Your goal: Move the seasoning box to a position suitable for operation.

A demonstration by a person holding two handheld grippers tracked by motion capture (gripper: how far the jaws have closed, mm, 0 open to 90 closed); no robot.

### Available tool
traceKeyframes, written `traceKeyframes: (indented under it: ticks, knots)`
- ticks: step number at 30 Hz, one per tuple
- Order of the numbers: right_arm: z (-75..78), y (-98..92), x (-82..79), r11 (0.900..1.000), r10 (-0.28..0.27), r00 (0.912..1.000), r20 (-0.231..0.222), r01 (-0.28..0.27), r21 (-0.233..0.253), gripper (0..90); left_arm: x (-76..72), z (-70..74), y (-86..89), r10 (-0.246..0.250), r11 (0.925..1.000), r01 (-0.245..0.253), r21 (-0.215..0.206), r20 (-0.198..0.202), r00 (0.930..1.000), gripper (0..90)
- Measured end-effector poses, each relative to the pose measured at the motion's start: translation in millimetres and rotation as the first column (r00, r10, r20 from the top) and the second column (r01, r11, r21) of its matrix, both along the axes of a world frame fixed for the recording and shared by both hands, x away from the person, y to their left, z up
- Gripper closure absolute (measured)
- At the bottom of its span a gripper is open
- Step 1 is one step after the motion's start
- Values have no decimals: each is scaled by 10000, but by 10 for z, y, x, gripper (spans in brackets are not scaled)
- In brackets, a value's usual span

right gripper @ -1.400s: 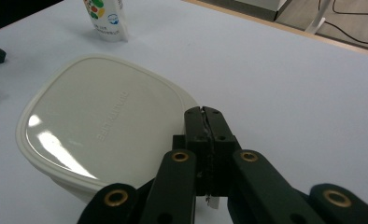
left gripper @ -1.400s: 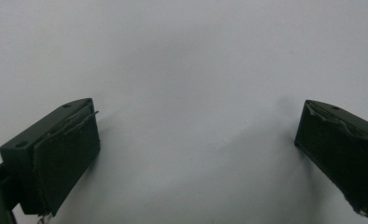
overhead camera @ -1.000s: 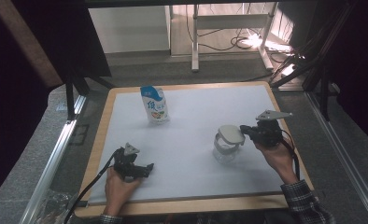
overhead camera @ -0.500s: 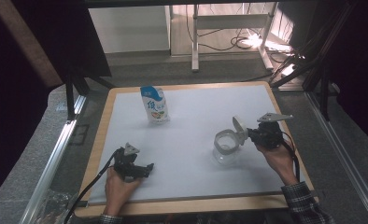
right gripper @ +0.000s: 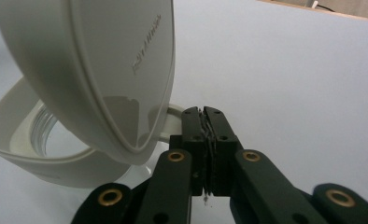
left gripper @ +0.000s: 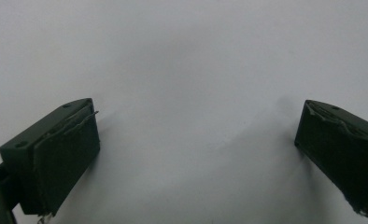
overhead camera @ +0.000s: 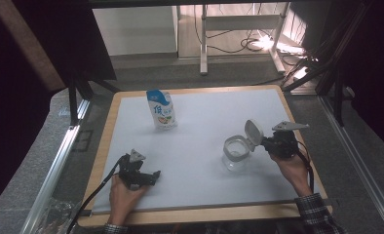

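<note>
On the white mat, the left gripper rests at about seven o'clock near the front edge, its jaws spread wide over bare surface with nothing between them, so it is idle and released. At about eleven o'clock stands a milk pouch, upright and well apart from both tools. At roughly four o'clock sits the clear jar, its white collar showing and its hinged lid tipped up on the right-hand side. The right gripper sits just beside that lid, jaws pressed fully together with only a scrap of pad lining visible between them, so it is clenched on nothing and works as a pusher. To finish the opening well, I judge the closed tips should keep nudging the lid back past upright with a gentle arc, low force, so the light jar neither slides nor tips. Compared with a second ago, the lid has swung from flat on the jar to raised, while the left gripper and pouch have not moved.
</note>
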State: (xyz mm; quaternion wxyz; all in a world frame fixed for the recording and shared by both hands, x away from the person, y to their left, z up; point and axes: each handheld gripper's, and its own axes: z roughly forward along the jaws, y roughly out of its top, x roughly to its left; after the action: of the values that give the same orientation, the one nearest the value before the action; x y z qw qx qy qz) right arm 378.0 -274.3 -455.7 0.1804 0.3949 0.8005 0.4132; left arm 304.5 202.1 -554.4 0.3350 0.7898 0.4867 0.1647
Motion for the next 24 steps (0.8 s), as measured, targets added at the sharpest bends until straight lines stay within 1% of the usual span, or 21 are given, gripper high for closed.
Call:
traceKeyframes:
  ticks: [13, 19, 24]
  knots:
    - [-60, -80, -111, 9999, -70, 9999, 107, 68, 133, 763, 1, 3, 2, -14, 10000, 14, 23, -17, 10000, 0]
    - [-113, -75, -153, 10000, -89, 9998, 199, 89, -17, 719, 0, 3, 2, -11, 10000, 11, 24, -13, 10000, 0]
    - [-157, -87, -180, 9996, -204, 9994, 272, 208, -163, 678, 0, 5, 3, -15, 10000, 15, 19, -13, 10000, 0]
